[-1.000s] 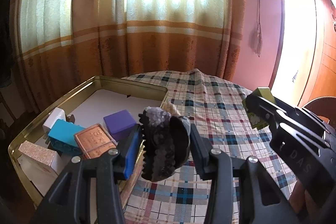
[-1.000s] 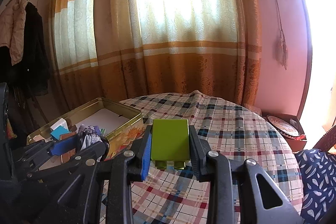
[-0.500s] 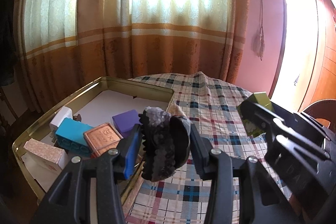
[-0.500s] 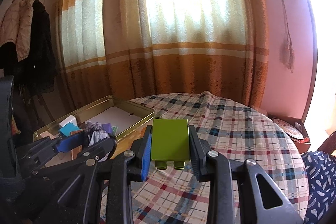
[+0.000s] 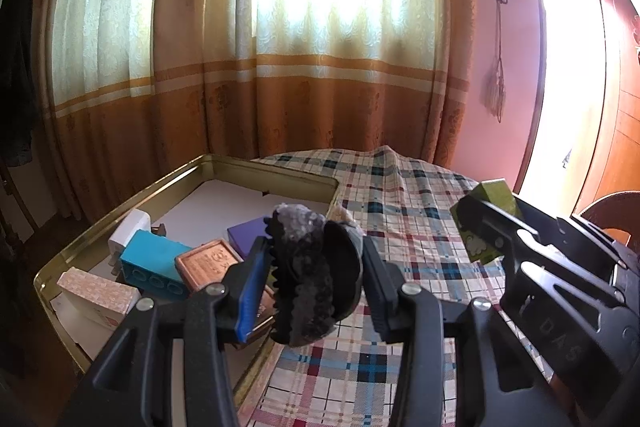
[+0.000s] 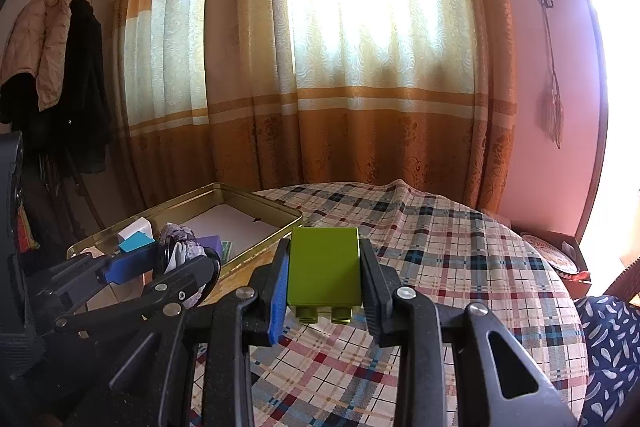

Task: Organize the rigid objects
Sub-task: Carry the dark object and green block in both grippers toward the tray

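My left gripper (image 5: 314,275) is shut on a dark hair claw clip (image 5: 316,267) with a purple-grey fuzzy part, held above the right rim of the gold tin tray (image 5: 160,183). My right gripper (image 6: 324,275) is shut on a green building block (image 6: 323,269), studs toward the camera, held above the plaid tablecloth (image 6: 460,259). The right gripper and block also show in the left wrist view (image 5: 486,223). The left gripper with the clip shows in the right wrist view (image 6: 180,259), beside the tray (image 6: 256,203).
The tray holds a white cube (image 5: 130,231), a teal block (image 5: 154,263), a copper-coloured tile (image 5: 210,265), a purple block (image 5: 248,233) and a patterned box (image 5: 96,295). Curtains (image 5: 320,67) hang behind the table. A coat rack (image 6: 52,67) stands at the left.
Both grippers have risen a little with their objects still held; the tray and table sit lower and farther in both views. The right gripper has edged closer to the left one.
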